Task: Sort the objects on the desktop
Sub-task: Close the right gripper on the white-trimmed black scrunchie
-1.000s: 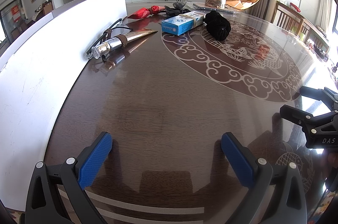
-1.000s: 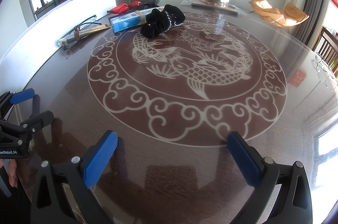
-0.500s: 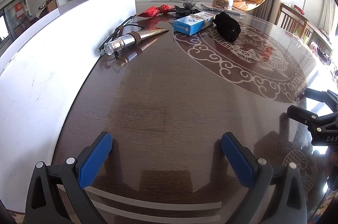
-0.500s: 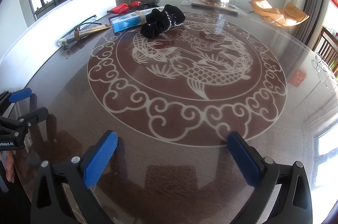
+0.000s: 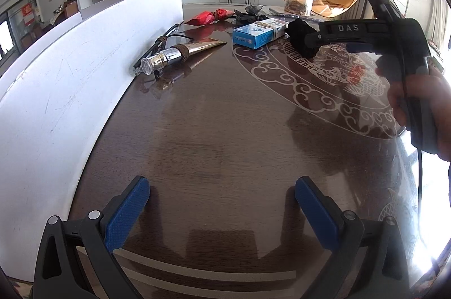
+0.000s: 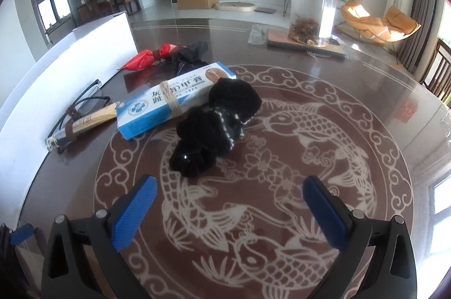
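On the dark round table (image 6: 352, 79) a black scrunchie (image 6: 217, 124) leans against a blue-and-white box (image 6: 166, 101) wrapped with a rubber band. Left of the box lie a gold tube with a silver cap (image 6: 84, 124) and black glasses (image 6: 84, 98). Behind them sit a red bag (image 6: 143, 59) and a black crumpled item (image 6: 186, 56). My right gripper (image 6: 229, 186) is open, just short of the scrunchie. My left gripper (image 5: 222, 194) is open over bare wood, far from the tube (image 5: 174, 56) and box (image 5: 256, 35).
A white board (image 5: 56, 101) stands along the table's left side. A clear jar (image 6: 313, 11) on a flat tray stands at the far edge. A hand (image 5: 417, 107) holds the right gripper at the right of the left wrist view. Chairs stand beyond the table on the right.
My right gripper has moved forward across the table to just before the scrunchie, rising into the left wrist view with the hand. The left gripper has shifted slightly forward.
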### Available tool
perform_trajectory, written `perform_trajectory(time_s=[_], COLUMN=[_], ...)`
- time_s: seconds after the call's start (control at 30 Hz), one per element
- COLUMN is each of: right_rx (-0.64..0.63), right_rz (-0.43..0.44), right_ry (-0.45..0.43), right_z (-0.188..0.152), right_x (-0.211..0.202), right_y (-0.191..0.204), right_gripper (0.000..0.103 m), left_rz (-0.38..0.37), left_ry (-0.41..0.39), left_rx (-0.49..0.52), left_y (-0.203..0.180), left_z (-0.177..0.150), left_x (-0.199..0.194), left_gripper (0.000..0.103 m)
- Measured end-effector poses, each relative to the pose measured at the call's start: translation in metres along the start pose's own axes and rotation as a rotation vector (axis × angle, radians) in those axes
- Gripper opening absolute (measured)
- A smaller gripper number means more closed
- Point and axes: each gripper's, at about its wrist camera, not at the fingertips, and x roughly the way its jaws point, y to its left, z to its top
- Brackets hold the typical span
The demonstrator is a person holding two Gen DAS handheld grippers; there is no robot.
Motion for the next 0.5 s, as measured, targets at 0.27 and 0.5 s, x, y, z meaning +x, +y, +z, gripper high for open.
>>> perform_trajectory(time_s=[0.27,0.5], right_rx=[0.020,-0.035], right_rz=[-0.053,0.009], right_ry=[0.032,0.021], right_z=[0.034,-0.020], right_x=[0.044,0.001], right_y=[0.010,0.003], right_gripper=[0.059,0.042], left_rz=[0.002,0.007], left_ry=[-0.004,0.044], left_rx=[-0.003,0.013], left_y=[0.000,-0.002], left_z=[0.000,0.010], left_x=[0.000,0.005], left_gripper=[0.103,0.103])
